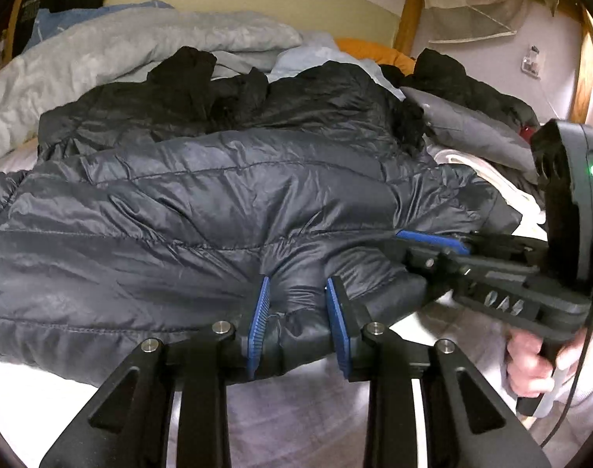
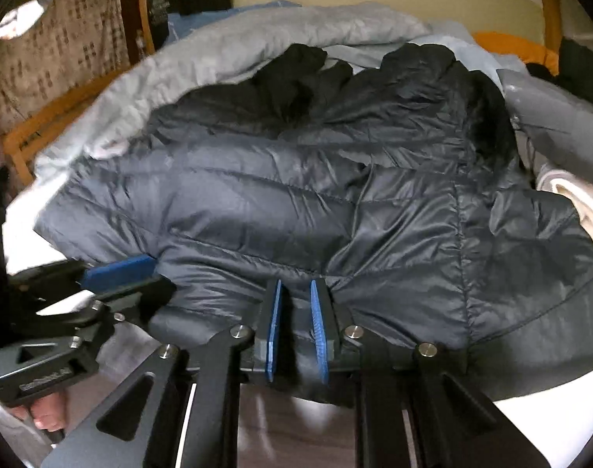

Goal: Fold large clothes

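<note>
A large dark navy puffer jacket (image 1: 218, 202) lies spread across the bed; it also fills the right wrist view (image 2: 316, 202). My left gripper (image 1: 298, 284) is shut on the jacket's near hem, a bulge of fabric pinched between its blue pads (image 1: 257, 319). My right gripper (image 2: 296, 286) is shut on the same hem further right, fabric between its blue pads (image 2: 274, 327). In the left wrist view the right gripper (image 1: 433, 240) shows at the right, its blue pad against the jacket's edge. In the right wrist view the left gripper (image 2: 117, 269) shows at the left, also on the hem.
A grey duvet (image 1: 121, 54) is bunched behind the jacket. More clothes, grey (image 1: 472, 124), white (image 1: 503, 191) and orange (image 1: 374, 52), pile at the right. The white sheet (image 1: 15, 382) shows at the near edge. A wooden bed frame (image 2: 27, 132) runs at the left.
</note>
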The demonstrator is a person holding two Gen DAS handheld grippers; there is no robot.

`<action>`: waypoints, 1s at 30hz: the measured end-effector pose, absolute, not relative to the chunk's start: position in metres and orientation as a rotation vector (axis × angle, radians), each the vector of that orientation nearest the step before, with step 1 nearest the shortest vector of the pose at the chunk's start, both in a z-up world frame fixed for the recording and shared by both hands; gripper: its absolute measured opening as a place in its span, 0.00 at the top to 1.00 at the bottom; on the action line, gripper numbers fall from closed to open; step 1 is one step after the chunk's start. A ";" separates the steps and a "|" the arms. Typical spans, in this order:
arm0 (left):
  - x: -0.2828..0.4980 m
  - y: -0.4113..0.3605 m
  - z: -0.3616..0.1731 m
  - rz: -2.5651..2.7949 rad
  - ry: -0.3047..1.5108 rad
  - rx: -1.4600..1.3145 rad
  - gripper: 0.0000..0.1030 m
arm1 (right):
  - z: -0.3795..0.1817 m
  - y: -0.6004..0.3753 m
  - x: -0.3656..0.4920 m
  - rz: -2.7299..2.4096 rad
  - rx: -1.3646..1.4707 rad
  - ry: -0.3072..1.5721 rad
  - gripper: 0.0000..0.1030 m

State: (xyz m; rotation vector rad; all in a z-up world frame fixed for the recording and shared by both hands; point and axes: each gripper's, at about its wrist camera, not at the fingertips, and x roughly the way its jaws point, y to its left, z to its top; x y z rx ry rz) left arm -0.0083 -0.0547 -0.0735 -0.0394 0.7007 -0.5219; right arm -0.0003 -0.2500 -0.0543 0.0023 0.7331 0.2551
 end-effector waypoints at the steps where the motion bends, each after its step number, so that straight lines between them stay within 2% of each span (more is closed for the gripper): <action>1: -0.008 -0.055 -0.074 -0.520 0.707 -0.039 0.72 | -0.053 -0.255 0.000 0.277 0.042 0.736 0.83; 4: -0.009 -0.057 -0.072 -0.510 0.709 -0.026 0.72 | -0.044 -0.265 -0.001 0.305 0.109 0.715 0.83; 9: -0.012 -0.053 -0.072 -0.519 0.700 -0.035 0.72 | -0.013 -0.242 -0.007 0.346 0.068 0.666 0.83; 14: -0.016 -0.045 -0.073 -0.531 0.694 -0.078 0.72 | -0.008 -0.231 0.026 0.419 0.286 0.873 0.83; 18: -0.021 -0.046 -0.073 -0.524 0.683 -0.061 0.72 | -0.003 -0.210 0.061 0.319 0.187 0.931 0.83; 22: -0.014 -0.037 -0.075 -0.547 0.713 -0.139 0.72 | -0.014 -0.194 0.091 0.291 0.117 1.046 0.83; 24: -0.009 -0.028 -0.078 -0.569 0.734 -0.212 0.71 | -0.018 -0.189 0.100 0.284 0.083 1.041 0.83; 30: -0.007 -0.029 -0.080 -0.558 0.746 -0.216 0.71 | -0.063 -0.202 0.117 0.310 0.193 1.104 0.85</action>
